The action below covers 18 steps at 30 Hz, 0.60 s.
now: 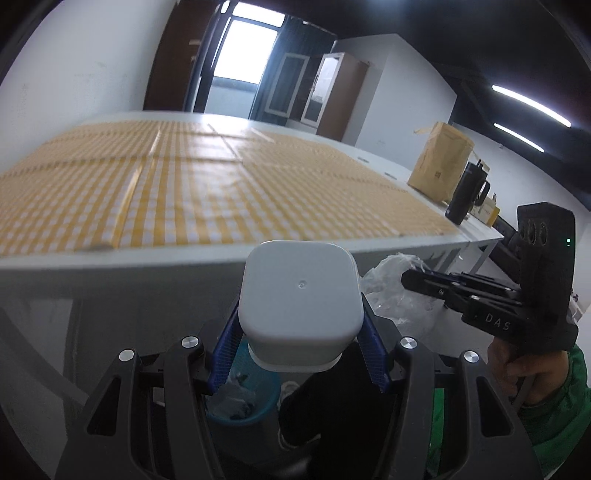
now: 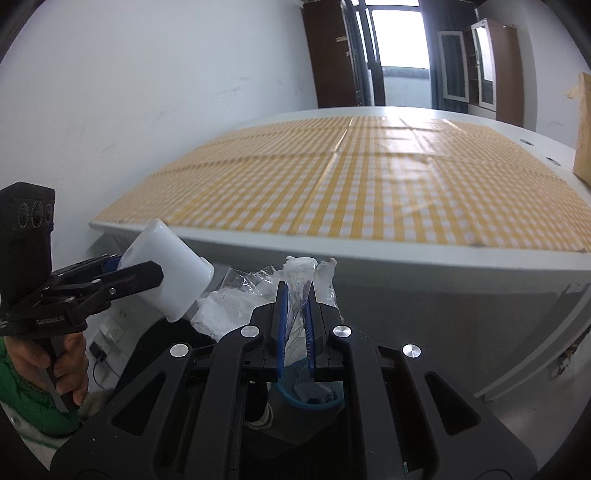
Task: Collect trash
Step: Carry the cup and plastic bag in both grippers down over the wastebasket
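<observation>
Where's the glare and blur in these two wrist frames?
Left wrist: window blown out, glare on the checked tablecloth, cloth pattern smeared. Right wrist: same window blown out, sheen on the cloth's far end; fisheye bends the table edge.

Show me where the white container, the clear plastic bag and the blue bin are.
white container (image 1: 299, 291), left wrist view, its flat bottom face.
clear plastic bag (image 2: 300, 284), right wrist view, the pinched part.
blue bin (image 1: 240, 402), left wrist view, its inside.

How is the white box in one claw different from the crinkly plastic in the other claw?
The white plastic box is solid, smooth and square; the clear crumpled plastic wrap is see-through and wrinkly. The box spreads the left claw wide; the wrap leaves the right claw nearly closed. Both hang over the blue bin.
</observation>
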Each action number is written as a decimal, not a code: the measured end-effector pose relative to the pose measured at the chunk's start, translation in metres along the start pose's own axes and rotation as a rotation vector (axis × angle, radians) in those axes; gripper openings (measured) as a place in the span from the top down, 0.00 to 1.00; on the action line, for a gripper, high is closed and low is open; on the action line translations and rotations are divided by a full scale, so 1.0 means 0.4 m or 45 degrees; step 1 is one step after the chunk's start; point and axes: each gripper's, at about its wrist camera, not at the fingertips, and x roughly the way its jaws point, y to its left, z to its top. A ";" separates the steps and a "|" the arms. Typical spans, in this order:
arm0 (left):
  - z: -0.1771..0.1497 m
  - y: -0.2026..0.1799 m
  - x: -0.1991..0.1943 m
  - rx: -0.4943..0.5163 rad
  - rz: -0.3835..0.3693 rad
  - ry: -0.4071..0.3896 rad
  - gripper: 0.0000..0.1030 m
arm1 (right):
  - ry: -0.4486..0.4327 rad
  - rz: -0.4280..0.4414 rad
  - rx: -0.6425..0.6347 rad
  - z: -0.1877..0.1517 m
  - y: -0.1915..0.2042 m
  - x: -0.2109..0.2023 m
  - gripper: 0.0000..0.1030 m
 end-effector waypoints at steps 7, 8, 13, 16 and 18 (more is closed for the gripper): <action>-0.087 0.061 0.054 -0.054 0.049 0.110 0.44 | 0.123 0.022 -0.006 -0.083 0.012 0.077 0.93; -0.099 0.076 0.065 -0.071 0.050 0.133 0.44 | 0.141 0.026 -0.002 -0.094 0.014 0.088 0.93; -0.124 0.113 0.114 -0.128 0.045 0.195 0.44 | 0.208 0.024 0.012 -0.129 0.010 0.145 0.93; -0.135 0.130 0.135 -0.168 0.042 0.227 0.44 | 0.239 0.021 0.026 -0.149 0.006 0.177 0.93; -0.144 0.143 0.147 -0.198 0.049 0.237 0.44 | 0.258 0.018 0.032 -0.154 -0.002 0.203 0.93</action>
